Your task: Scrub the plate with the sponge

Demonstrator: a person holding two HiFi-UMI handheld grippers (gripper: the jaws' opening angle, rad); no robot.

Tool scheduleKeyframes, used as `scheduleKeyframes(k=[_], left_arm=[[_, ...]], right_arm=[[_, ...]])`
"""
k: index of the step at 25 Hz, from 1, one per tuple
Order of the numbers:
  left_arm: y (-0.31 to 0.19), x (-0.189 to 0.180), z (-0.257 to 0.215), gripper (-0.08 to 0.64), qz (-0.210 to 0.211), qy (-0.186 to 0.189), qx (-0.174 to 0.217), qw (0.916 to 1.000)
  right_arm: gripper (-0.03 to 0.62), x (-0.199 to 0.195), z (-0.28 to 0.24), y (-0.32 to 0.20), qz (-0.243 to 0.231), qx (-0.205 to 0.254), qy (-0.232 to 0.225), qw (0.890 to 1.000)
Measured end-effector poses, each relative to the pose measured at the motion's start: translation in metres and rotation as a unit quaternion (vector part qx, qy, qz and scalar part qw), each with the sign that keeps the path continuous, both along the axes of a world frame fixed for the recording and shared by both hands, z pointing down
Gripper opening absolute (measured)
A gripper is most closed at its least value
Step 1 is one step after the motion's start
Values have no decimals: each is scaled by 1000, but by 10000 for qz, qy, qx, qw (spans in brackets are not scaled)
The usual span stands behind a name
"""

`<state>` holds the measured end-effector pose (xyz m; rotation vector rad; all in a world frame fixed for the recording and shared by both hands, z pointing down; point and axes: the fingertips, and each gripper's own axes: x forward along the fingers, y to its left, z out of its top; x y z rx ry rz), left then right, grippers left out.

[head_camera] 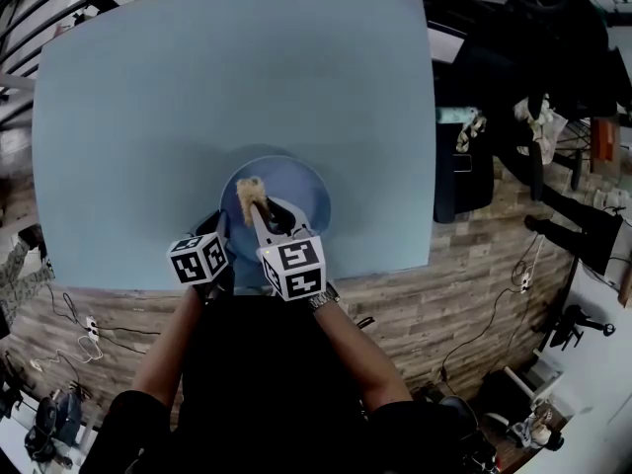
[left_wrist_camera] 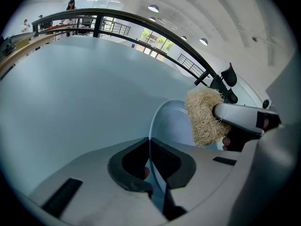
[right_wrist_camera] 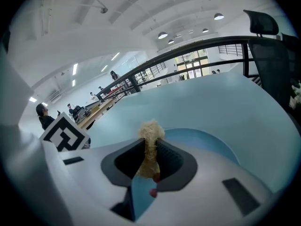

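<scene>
The left gripper [left_wrist_camera: 150, 160] pinched the rim of the round blue plate [left_wrist_camera: 171, 124]; the right gripper [right_wrist_camera: 149, 161] clamped the tan fibrous sponge [right_wrist_camera: 151, 132]. Scrubbing seemed in hand; the next move likely needs pressed rubbing strokes.

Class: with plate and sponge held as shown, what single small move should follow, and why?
Probably a short rubbing stroke of the sponge across the plate: the right tongs are shut on the sponge, which sits over the plate, and the left tongs grip the plate's rim, steadying it.

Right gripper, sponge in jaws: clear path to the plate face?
Probably yes. The sponge in the right gripper sits over the plate; the left gripper only pinches its near rim, nothing between.
</scene>
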<state>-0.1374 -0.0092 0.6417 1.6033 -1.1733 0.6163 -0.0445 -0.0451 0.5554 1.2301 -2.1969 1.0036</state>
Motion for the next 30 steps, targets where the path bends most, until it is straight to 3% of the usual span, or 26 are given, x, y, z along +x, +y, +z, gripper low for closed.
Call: scheduleKeyframes(k=[18, 30], left_arm=[[-2, 1, 2, 11, -7, -54, 35, 10000], [-4, -1, 0, 11, 24, -166, 108, 9998]], right_arm=[[72, -15, 39, -11, -335, -351, 201, 9986], [72, -16, 47, -16, -271, -428, 205, 9985]])
